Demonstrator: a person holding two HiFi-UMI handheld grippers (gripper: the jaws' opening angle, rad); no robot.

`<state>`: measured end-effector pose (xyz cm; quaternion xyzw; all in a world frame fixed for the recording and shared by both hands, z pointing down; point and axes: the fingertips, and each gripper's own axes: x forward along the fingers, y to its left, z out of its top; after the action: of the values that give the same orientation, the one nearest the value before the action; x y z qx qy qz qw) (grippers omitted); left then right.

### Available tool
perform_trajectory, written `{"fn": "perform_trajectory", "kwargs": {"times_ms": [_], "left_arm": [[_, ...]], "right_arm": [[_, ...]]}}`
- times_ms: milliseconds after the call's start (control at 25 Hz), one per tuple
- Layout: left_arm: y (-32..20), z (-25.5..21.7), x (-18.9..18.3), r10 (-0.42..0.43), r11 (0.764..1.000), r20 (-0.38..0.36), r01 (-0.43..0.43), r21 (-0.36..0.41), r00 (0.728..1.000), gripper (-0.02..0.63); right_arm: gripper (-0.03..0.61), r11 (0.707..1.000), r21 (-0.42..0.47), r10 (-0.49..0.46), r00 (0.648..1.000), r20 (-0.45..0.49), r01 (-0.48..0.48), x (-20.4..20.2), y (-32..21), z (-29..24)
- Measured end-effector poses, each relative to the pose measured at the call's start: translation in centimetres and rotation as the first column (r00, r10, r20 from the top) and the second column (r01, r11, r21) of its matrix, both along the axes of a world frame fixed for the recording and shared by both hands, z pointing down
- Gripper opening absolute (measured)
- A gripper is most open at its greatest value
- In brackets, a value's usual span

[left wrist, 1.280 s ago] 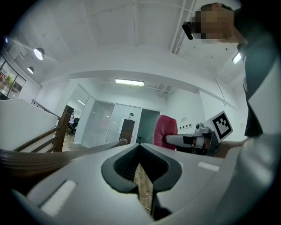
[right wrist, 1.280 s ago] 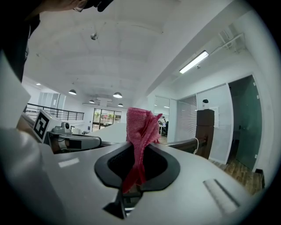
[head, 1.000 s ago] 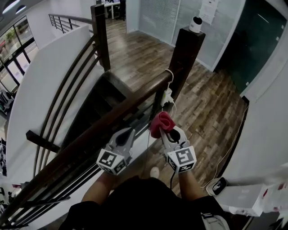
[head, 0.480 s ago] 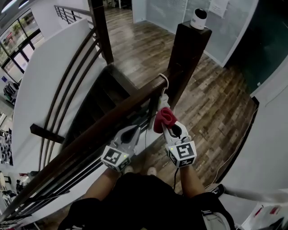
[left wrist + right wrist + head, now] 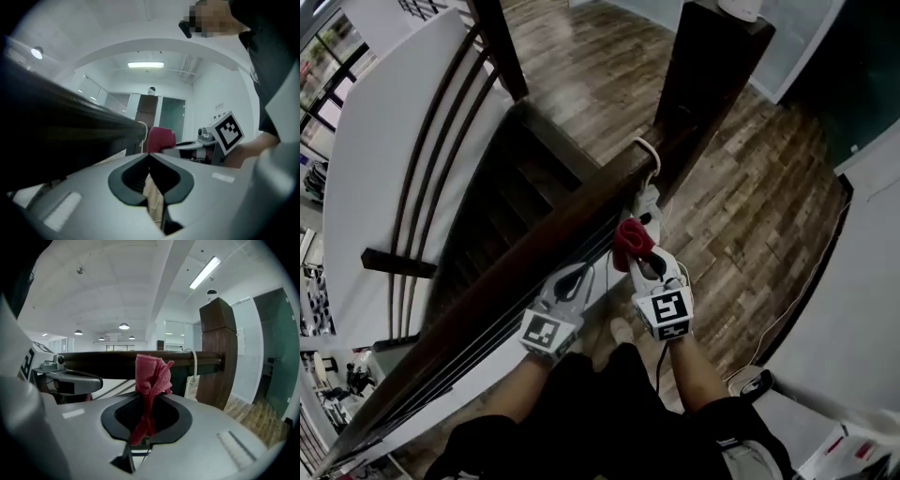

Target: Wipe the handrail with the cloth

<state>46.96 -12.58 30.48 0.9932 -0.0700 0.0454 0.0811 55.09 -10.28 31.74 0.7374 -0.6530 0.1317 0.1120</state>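
While the left gripper [image 5: 570, 278] hangs with jaws pressed together, empty, near the dark handrail [image 5: 516, 258], the right gripper [image 5: 640, 258] pinches the red cloth [image 5: 627, 238], seemingly just short of the rail's near edge; beyond, the post [image 5: 703, 75] ends the rail's run.
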Motion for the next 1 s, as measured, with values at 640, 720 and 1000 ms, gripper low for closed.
{"fn": "perform_trajectory", "kwargs": {"times_ms": [640,720,1000], "left_arm": [[-1.7,5.4,0.3,-0.213,0.971,0.122,0.224,-0.08,0.969,0.0],[-2.1,6.1,-0.3,-0.236,0.967,0.135,0.246,-0.069,0.962,0.0],[-3.5,7.4,-1.3,-0.335,0.938,0.167,0.345,-0.037,0.927,0.0]], "right_arm": [[0.041,0.98,-0.193,-0.103,0.937,-0.335,0.039,3.7,-9.3,7.7],[0.041,0.982,-0.187,-0.083,0.932,-0.352,0.016,3.8,-9.8,8.1],[0.04,0.979,-0.203,-0.042,0.957,-0.288,-0.018,4.1,-10.4,9.9]]}}
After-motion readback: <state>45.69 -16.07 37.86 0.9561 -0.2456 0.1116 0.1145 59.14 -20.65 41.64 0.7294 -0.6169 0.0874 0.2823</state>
